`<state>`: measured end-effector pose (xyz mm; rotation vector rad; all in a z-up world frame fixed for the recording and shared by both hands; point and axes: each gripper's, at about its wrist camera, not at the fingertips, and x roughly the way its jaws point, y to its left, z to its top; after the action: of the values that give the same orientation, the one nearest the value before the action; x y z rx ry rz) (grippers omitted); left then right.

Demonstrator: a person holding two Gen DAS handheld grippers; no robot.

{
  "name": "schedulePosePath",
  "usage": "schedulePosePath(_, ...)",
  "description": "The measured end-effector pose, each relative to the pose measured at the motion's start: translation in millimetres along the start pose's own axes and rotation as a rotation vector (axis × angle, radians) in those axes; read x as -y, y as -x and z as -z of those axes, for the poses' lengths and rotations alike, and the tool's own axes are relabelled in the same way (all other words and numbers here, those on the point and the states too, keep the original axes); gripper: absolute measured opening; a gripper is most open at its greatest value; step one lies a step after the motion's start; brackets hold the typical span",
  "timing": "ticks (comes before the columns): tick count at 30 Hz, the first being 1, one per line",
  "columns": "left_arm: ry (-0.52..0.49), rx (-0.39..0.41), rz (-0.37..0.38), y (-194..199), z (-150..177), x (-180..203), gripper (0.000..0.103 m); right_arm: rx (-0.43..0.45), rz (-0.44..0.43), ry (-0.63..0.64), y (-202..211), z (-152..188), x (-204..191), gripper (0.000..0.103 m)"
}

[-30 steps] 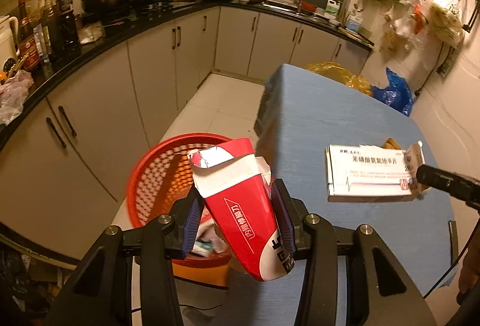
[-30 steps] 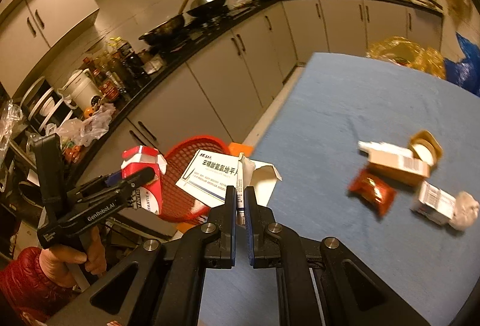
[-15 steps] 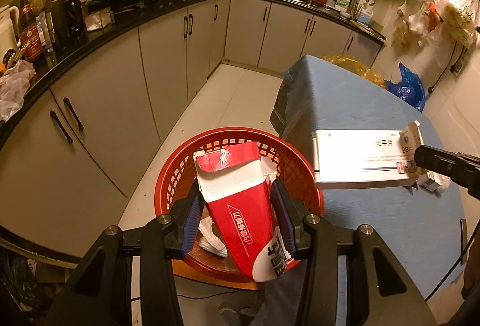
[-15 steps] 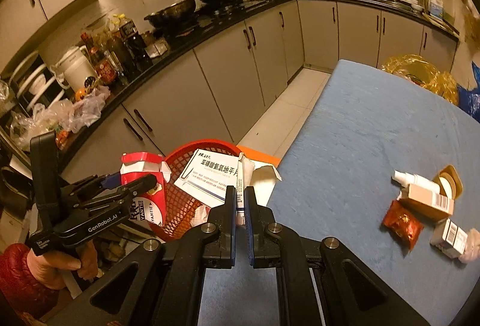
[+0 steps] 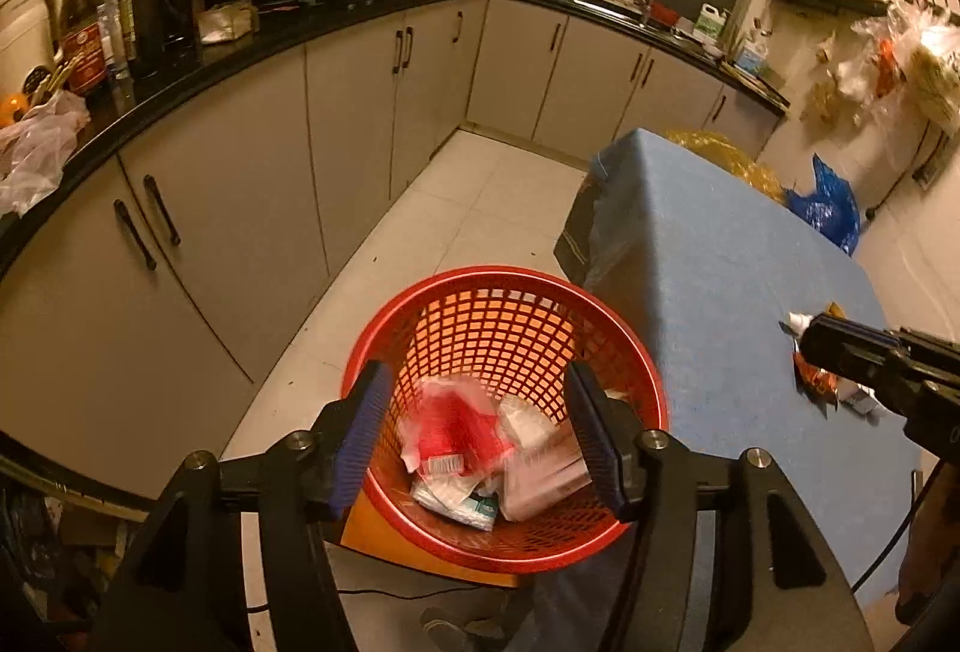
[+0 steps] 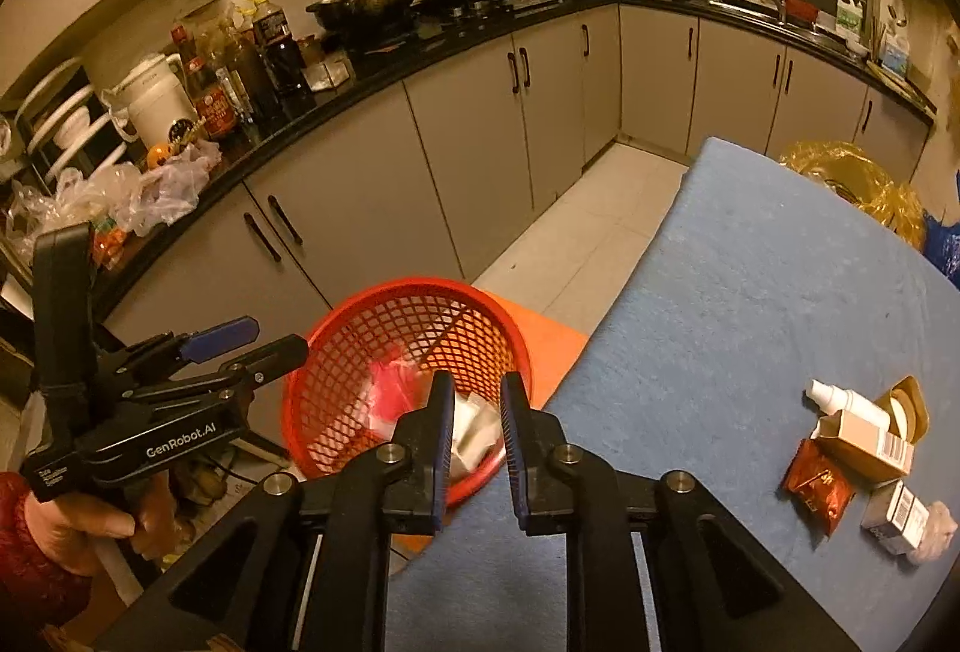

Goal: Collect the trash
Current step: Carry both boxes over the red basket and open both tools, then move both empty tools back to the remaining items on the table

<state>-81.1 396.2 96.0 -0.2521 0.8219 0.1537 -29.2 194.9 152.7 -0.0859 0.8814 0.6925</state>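
Note:
My left gripper (image 5: 477,391) hangs over the red mesh basket (image 5: 510,328) on the floor, its jaws opening with nothing between them. A red and white carton (image 5: 456,430) lies blurred inside the basket beside a white medicine box (image 5: 540,466). My right gripper (image 6: 478,389) hovers at the table's edge over the same basket (image 6: 414,328), its jaws opening and empty. More trash lies on the blue table (image 6: 750,292): a white spray bottle (image 6: 840,400), a tan box (image 6: 870,436), a red sachet (image 6: 816,484) and a small grey box (image 6: 894,514).
Grey kitchen cabinets (image 5: 240,208) under a black counter curve round the left and back. A tiled floor strip (image 5: 468,208) runs between them and the table. A yellow bag (image 6: 852,172) and a blue bag (image 5: 831,208) sit past the table's far end.
Both grippers moved over the basket and let go: the red carton left my left jaws and the white box left my right jaws. Both now lie in the basket.

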Motion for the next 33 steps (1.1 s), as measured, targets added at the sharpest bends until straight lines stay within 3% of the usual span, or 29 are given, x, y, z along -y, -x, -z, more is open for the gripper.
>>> schedulePosePath(5,0.019,0.005,-0.004,5,0,0,0.059,0.020,-0.005,-0.037,14,4,5,0.020)
schedulePosePath(9,0.005,0.009,-0.005,9,3,10,0.059,0.024,-0.002,-0.067,24,10,12,0.030)
schedulePosePath(17,-0.033,0.024,-0.025,18,17,40,0.065,0.031,0.029,-0.088,47,29,23,0.054)
schedulePosePath(22,-0.029,0.063,-0.094,32,30,62,0.070,0.041,0.054,-0.077,63,46,30,0.069)
schedulePosePath(33,-0.065,0.080,-0.129,50,41,111,0.073,0.030,0.052,-0.099,95,80,61,0.070)
